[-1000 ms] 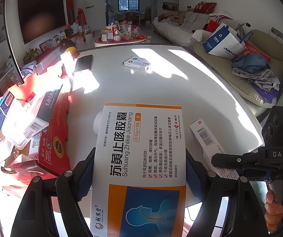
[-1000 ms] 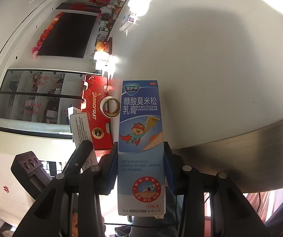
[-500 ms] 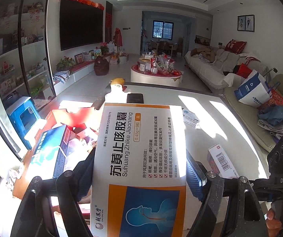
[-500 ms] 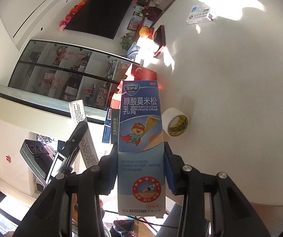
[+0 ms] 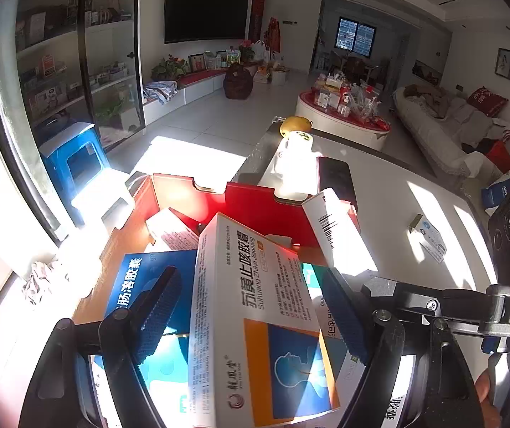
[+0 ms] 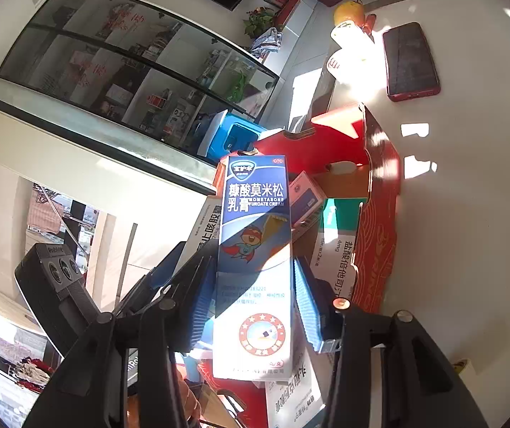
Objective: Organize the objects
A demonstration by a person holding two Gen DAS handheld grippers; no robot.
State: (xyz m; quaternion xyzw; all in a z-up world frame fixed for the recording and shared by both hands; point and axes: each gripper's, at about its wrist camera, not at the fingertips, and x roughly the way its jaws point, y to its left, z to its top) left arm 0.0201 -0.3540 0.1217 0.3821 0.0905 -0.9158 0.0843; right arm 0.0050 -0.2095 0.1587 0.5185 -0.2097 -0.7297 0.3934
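The left gripper (image 5: 251, 315) is wide open — its two blue pads (image 5: 158, 312) stand apart and squeeze nothing. The right gripper (image 6: 253, 305) is closed tight, with its blue pads (image 6: 306, 306) pressed on both sides of what it holds. A bit of the person's right hand (image 5: 486, 388) shows — it is wrapped around the right gripper's handle.

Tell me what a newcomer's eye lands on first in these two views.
First, the white-and-orange medicine box, tilted between the fingers of the open left claw over the red cardboard box already holding other cartons. Next, the tall blue cream box between the right claw's blue pads. Beyond, a dark phone lies on the sunlit white table.
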